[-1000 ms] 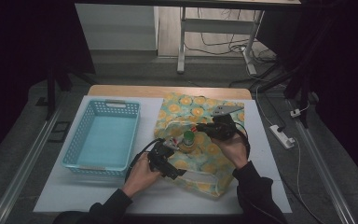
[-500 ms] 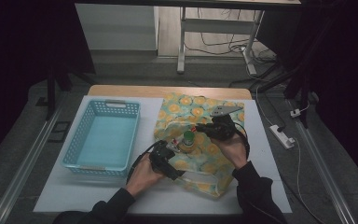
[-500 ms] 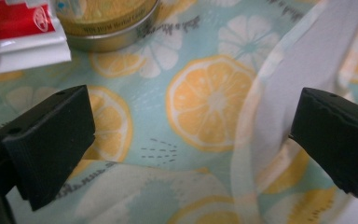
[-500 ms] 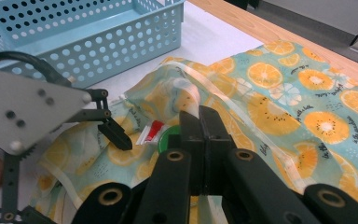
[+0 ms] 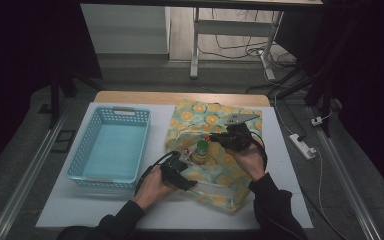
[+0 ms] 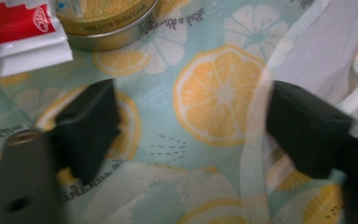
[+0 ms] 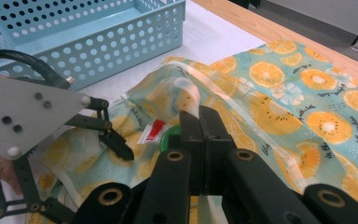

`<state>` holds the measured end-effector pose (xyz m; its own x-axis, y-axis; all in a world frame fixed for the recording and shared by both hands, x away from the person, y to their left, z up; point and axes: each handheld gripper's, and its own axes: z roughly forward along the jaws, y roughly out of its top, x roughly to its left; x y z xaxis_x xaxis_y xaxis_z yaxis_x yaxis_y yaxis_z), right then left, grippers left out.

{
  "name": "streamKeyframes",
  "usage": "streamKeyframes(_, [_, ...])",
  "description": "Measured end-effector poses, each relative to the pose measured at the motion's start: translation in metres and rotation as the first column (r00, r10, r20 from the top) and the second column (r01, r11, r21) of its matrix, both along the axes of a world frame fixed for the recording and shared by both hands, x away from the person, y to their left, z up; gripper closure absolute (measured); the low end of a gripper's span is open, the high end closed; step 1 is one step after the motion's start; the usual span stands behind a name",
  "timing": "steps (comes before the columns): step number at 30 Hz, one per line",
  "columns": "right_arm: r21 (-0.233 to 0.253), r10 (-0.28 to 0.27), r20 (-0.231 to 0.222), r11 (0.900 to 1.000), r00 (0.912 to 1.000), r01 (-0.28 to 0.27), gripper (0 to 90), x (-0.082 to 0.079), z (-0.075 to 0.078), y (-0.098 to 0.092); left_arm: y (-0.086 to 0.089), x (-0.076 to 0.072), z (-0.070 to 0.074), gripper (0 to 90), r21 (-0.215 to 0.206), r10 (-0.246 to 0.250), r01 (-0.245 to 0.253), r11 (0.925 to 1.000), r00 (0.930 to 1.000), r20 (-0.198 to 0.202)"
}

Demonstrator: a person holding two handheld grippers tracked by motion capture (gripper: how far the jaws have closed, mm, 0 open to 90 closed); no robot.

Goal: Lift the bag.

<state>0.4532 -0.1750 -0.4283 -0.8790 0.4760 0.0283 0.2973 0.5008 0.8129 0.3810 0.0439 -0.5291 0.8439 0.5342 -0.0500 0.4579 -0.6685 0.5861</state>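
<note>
An orange-print bag (image 5: 230, 120) lies on the table, with a green-lidded jar (image 5: 201, 150) standing in its opening beside a red-and-white packet (image 7: 154, 131). My right gripper (image 5: 219, 138) is just right of the jar, its jaws shut on the bag's pale rim strip (image 7: 189, 95). My left gripper (image 5: 181, 166) is at the bag's near left, its jaws wide open over the printed fabric (image 6: 214, 93). In the left gripper view the jar (image 6: 107, 21) and packet (image 6: 18, 28) lie just beyond the left gripper (image 6: 193, 112). The right gripper view shows the left gripper (image 7: 116, 144) close by.
A light blue perforated basket (image 5: 87, 150) stands empty on the white table cover (image 5: 155, 210), left of the bag. A power strip (image 5: 302, 146) lies off the table's right edge. Both forearms come in from the bottom.
</note>
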Motion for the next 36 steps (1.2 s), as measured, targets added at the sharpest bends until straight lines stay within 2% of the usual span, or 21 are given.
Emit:
streamKeyframes(3, [0.000,0.000,-0.001,1.000,1.0000,0.000,89.9,0.000,0.000,0.000,0.002,0.001,0.003,48.0,-0.004,0.005,-0.005,1.0000,0.9999,-0.009])
streamKeyframes(5, [0.001,0.000,-0.001,1.000,1.0000,0.000,89.9,0.000,0.000,0.000,0.003,0.002,0.004,57.5,-0.002,0.023,-0.023,0.9997,0.9995,-0.022])
streamKeyframes(8, [-0.003,0.000,-0.002,1.000,1.0000,0.000,89.9,0.000,-0.001,0.001,0.003,0.004,0.006,69.8,0.006,0.037,-0.037,0.9993,0.9985,-0.039])
streamKeyframes(11, [-0.004,0.001,-0.003,1.000,1.0000,-0.001,89.9,0.000,-0.001,0.000,0.002,0.005,0.006,82.4,-0.009,0.035,-0.035,0.9993,0.9971,-0.068])
streamKeyframes(13, [-0.003,0.000,-0.004,1.000,1.0000,0.000,89.9,0.000,-0.001,0.000,0.001,0.005,0.006,87.0,-0.015,0.034,-0.035,0.9993,0.9964,-0.078])
streamKeyframes(18, [-0.005,0.000,-0.006,1.000,1.0000,0.000,89.9,0.000,-0.002,0.000,-0.002,0.004,0.007,88.8,-0.024,0.086,-0.089,0.9958,0.9913,-0.100])
streamKeyframes(21, [-0.010,-0.003,-0.008,1.000,1.0000,0.003,90.0,0.001,-0.003,-0.001,-0.001,0.003,0.008,89.0,-0.024,0.084,-0.087,0.9959,0.9918,-0.095])
streamKeyframes(25, [-0.005,-0.010,-0.012,1.000,0.9999,0.010,90.0,0.002,-0.003,-0.003,0.001,0.003,0.012,89.0,-0.063,0.092,-0.098,0.9932,0.9907,-0.100])
streamKeyframes(31, [-0.006,-0.009,-0.015,1.000,0.9998,0.009,90.0,0.002,-0.002,-0.003,0.003,0.000,0.024,89.0,-0.085,0.069,-0.074,0.9936,0.9957,-0.062])
streamKeyframes(36, [-0.011,-0.001,-0.013,1.000,0.9999,0.000,90.0,0.001,-0.001,-0.002,0.006,0.001,0.030,89.0,-0.123,0.049,-0.058,0.9907,0.9960,-0.074])
